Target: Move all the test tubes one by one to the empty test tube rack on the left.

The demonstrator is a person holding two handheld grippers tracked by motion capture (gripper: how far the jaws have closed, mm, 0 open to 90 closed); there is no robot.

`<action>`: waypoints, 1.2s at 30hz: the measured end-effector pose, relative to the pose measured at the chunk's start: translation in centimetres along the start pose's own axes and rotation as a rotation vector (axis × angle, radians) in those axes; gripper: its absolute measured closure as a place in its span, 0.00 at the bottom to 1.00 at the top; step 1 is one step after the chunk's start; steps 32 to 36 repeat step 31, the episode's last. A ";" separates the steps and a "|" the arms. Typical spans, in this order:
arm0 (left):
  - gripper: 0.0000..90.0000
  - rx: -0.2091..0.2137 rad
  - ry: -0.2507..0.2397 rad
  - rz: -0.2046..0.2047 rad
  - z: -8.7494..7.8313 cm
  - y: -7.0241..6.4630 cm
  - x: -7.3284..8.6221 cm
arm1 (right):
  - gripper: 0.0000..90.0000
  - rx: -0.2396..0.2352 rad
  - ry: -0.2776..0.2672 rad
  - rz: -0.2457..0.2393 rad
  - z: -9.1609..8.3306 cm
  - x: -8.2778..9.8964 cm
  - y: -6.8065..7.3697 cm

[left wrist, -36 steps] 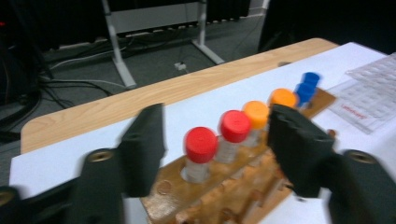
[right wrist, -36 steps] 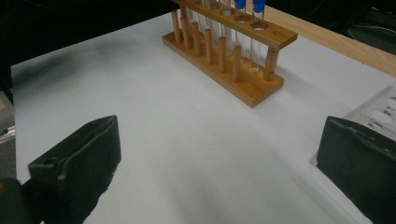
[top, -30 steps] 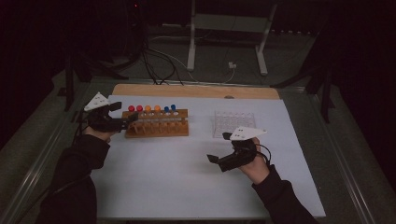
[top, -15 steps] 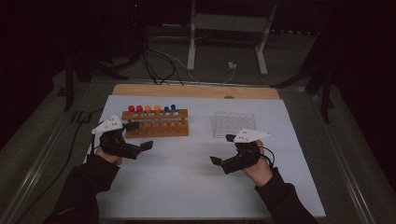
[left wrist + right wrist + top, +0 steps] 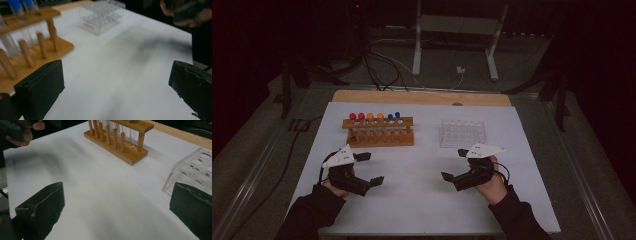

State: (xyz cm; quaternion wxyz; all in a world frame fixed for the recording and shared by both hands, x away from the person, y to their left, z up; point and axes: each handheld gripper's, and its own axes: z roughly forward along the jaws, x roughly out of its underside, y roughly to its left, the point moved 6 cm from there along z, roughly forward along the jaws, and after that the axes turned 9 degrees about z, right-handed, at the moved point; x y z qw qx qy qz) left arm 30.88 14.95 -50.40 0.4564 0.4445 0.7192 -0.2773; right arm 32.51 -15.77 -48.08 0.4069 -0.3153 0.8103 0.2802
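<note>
- On my left, I see the left gripper (image 5: 370, 169) low over the near part of the white table (image 5: 422, 200), its jaws spread wide with nothing between them.
- From the left gripper view, I look across bare white surface between those parted jaws; the wooden test-tube rack (image 5: 27, 50) sits off to that view's left, blurred, and the clear plastic rack (image 5: 102, 15) lies further on.
- Moving right in the high view, I find the wooden test-tube rack (image 5: 379, 132) standing upright toward the far left of the table, well apart from both grippers. Tubes with red, orange and blue caps (image 5: 374, 116) stand in it in a row.
- Further right, the clear plastic rack (image 5: 463, 133) sits beside the wooden one, apart from it, just beyond the right gripper. I cannot tell whether anything stands in its holes.
- On my right, the right gripper (image 5: 454, 164) hangs over the near right part of the table, its jaws also wide apart and holding nothing.
- From the right gripper view, I see the wooden rack's end (image 5: 140, 135) ahead and a corner of the clear rack (image 5: 197, 167) close by one jaw, not touching it.
</note>
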 end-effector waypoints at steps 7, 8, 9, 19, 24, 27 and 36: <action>0.01 -0.014 0.048 0.022 0.2 -0.9 2.8 | 0.00 0.006 -0.002 -0.004 -0.1 0.5 -0.1; 0.01 -0.022 0.048 0.018 0.2 -1.0 3.2 | 0.00 0.008 -0.001 -0.005 -0.1 0.5 -0.1; 0.01 -0.039 0.053 0.014 0.1 -1.0 3.5 | 0.00 0.009 -0.002 -0.007 0.0 0.5 -0.2; 0.01 -0.084 0.023 0.016 0.0 -0.9 3.5 | 0.00 0.009 0.002 -0.027 0.3 0.5 0.0; 0.01 -0.079 0.002 0.016 -0.2 -1.0 3.2 | 0.00 0.007 0.007 -0.029 0.4 0.5 -0.1; 0.01 -0.078 -0.002 0.017 -0.3 -1.2 3.2 | 0.00 0.005 0.008 -0.027 0.4 0.5 -0.1; 0.01 -0.084 0.002 0.017 -0.4 -1.2 3.2 | 0.00 0.004 0.008 -0.028 0.5 0.4 0.0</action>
